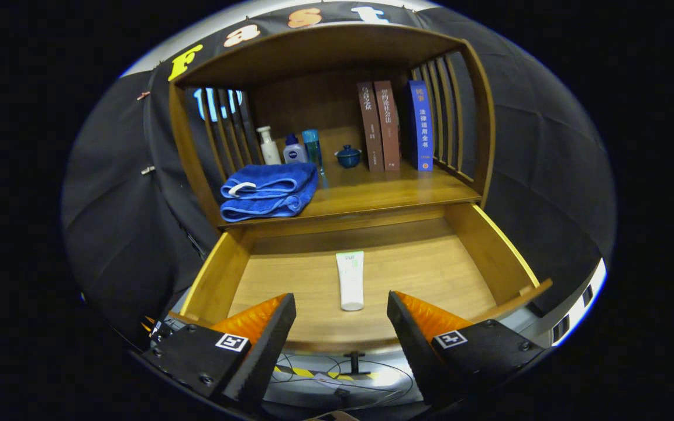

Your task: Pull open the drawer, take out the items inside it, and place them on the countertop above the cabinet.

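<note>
Now, drawer: the wooden pull-out drawer of the brown wooden cabinet stands open, its front rail low between the two fingers.
Item inside: a white squeeze tube with a pale green label end lies flat on the drawer floor, cap end toward the gripper, lengthwise, roughly midway between the drawer's side walls.
Gripper: the gripper hovers above the drawer's front edge, jaws released and spread wide, holding nothing; the tube's cap end lies between the two fingertips and the rest of it just ahead, touching neither.
Bench: the wooden bench top above the drawer sits inside a slatted wooden frame.
Left on bench: a folded blue towel lies near the front left edge.
Behind towel: a white bottle, a small blue-capped white bottle and a slim teal bottle stand in a row.
Middle back: a small dark blue lidded bowl.
Right back: two brown books and one blue book stand upright, side by side.
</note>
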{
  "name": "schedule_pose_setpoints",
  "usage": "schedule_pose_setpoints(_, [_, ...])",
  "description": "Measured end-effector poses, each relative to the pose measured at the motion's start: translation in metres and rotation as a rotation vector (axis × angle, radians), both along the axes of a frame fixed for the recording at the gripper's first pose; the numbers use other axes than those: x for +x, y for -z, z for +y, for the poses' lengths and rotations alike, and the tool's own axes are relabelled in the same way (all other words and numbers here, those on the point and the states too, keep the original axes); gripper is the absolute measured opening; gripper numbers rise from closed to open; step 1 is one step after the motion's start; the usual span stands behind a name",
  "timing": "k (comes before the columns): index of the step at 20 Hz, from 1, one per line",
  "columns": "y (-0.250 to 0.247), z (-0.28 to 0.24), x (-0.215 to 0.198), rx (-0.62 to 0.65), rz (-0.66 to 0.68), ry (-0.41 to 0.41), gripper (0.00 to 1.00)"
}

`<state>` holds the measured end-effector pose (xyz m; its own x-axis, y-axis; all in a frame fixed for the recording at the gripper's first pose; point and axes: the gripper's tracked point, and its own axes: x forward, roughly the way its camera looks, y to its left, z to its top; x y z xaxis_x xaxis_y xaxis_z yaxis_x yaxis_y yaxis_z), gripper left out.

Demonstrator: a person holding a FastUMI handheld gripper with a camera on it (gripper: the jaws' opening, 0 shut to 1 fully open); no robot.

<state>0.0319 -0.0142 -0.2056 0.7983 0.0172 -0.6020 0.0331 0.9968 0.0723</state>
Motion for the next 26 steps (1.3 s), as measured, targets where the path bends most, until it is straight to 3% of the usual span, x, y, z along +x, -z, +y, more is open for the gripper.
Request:
schedule_pose_setpoints(5, [0.046, 0.008, 0.052, 0.003, 0.218, -0.043, 0.99])
schedule_pose_setpoints(9, [0.078, -0.004, 0.08, -0.012, 0.35, 0.0, 0.99])
schedule_pose_setpoints(13, [0.113, -0.015, 0.083, -0.063, 0.505, 0.013, 0.99])
schedule_pose_setpoints(19, [0.138, -0.01, 0.078, -0.116, 0.627, -0.054, 0.99])
schedule_pose_setpoints(26, [0.153, -0.009, 0.073, -0.15, 0.696, -0.059, 0.64])
